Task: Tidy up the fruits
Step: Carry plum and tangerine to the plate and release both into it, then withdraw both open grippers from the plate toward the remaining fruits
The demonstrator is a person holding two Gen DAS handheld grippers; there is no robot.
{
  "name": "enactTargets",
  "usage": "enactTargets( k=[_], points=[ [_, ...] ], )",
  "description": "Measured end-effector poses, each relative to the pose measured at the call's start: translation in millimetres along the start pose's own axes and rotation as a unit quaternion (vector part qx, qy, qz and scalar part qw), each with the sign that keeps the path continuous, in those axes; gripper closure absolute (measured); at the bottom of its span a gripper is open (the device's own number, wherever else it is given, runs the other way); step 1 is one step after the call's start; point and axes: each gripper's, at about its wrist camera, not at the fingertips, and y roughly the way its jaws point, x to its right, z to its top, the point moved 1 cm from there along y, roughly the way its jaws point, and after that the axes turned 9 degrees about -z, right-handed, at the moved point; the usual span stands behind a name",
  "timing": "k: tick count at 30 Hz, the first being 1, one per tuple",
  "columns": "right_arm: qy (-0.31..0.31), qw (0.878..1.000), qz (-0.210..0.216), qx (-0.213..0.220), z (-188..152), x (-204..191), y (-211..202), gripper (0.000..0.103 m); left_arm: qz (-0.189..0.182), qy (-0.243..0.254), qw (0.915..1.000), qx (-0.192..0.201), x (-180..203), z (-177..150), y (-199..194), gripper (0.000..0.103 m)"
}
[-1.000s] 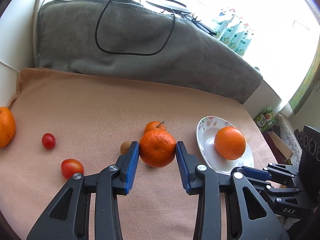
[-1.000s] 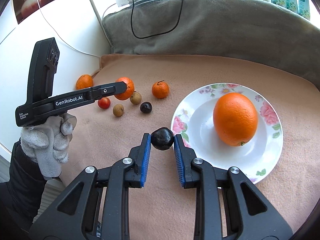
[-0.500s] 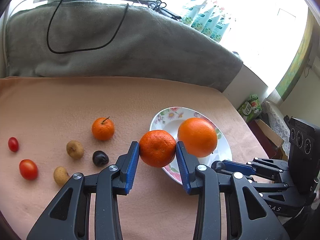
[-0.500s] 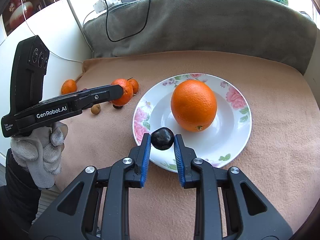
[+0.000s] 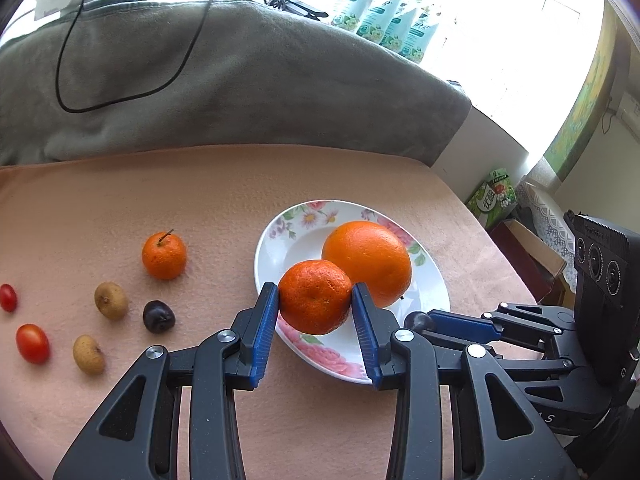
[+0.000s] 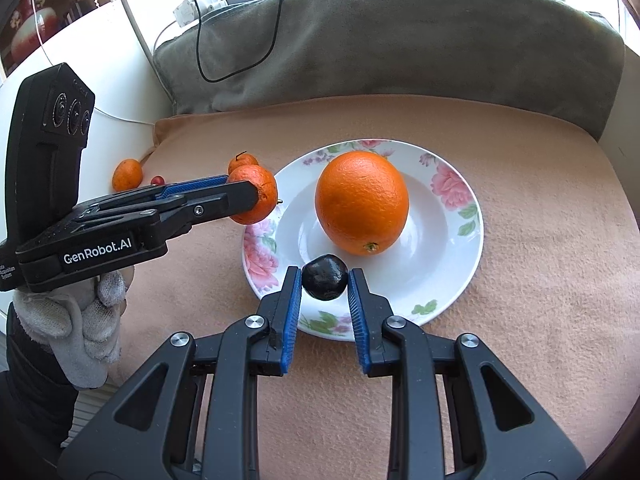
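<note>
Carrying: the left gripper (image 5: pixel 315 300) is pinching a tangerine (image 5: pixel 315 297), and the right gripper (image 6: pixel 324 280) is pinching a small dark fruit (image 6: pixel 324 282).
Key relation: both fruits are hanging over the near side of the flowered plate (image 6: pixel 452 184), the tangerine over its left rim and the dark fruit just inside its near edge.
Room on plate: a big orange (image 6: pixel 362 202) is sitting just ahead of both grippers, so each fruit is probably needing to go down short of it, in the bare white part.
Nearer hand: the right gripper is looking further over the plate than the left.
Left behind: to the left of the left gripper, a stemmed tangerine (image 5: pixel 164 255), two brown fruits (image 5: pixel 111 300), another dark fruit (image 5: pixel 159 316) and two small tomatoes (image 5: pixel 33 343) are lying on the peach cloth (image 5: pixel 200 200).
Hard to tell: whether either held fruit is touching the plate; the plate's near rim is hiding under the gripper fingers.
</note>
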Motion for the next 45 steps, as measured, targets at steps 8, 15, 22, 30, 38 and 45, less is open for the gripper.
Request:
enactTargets(
  k=[8,15,22,30,38,45],
  points=[
    [0.004,1.0,0.002,-0.001,0.2,0.8,-1.2,0.078,0.001,0.012,0.9999,0.005,5.1,3.2,-1.3,0.066],
    [0.002,1.0,-0.006,0.014,0.1,1.6,-8.3,0.045,0.006,0.006,0.9999,0.012,1.9,3.3,-5.1,0.066],
    [0.001,1.0,-0.008,0.021,2.0,0.8,-14.9,0.038,0.016,-0.001,0.9997,0.019,-3.6,-0.2,-13.3,0.055],
    [0.003,0.999,-0.002,0.033,3.1,-3.3,-21.3,0.017,0.032,-0.002,0.9989,0.035,-5.6,-2.8,-28.5,0.036],
    [-0.002,0.999,0.003,0.039,6.0,-6.6,-26.0,0.016,0.069,-0.007,0.996,0.056,-18.7,-12.0,-55.7,0.034],
    [-0.014,0.999,0.006,0.041,14.1,-13.4,-23.6,0.016,0.109,-0.017,0.9912,0.074,-36.7,-25.3,-82.7,0.034]
  ],
)
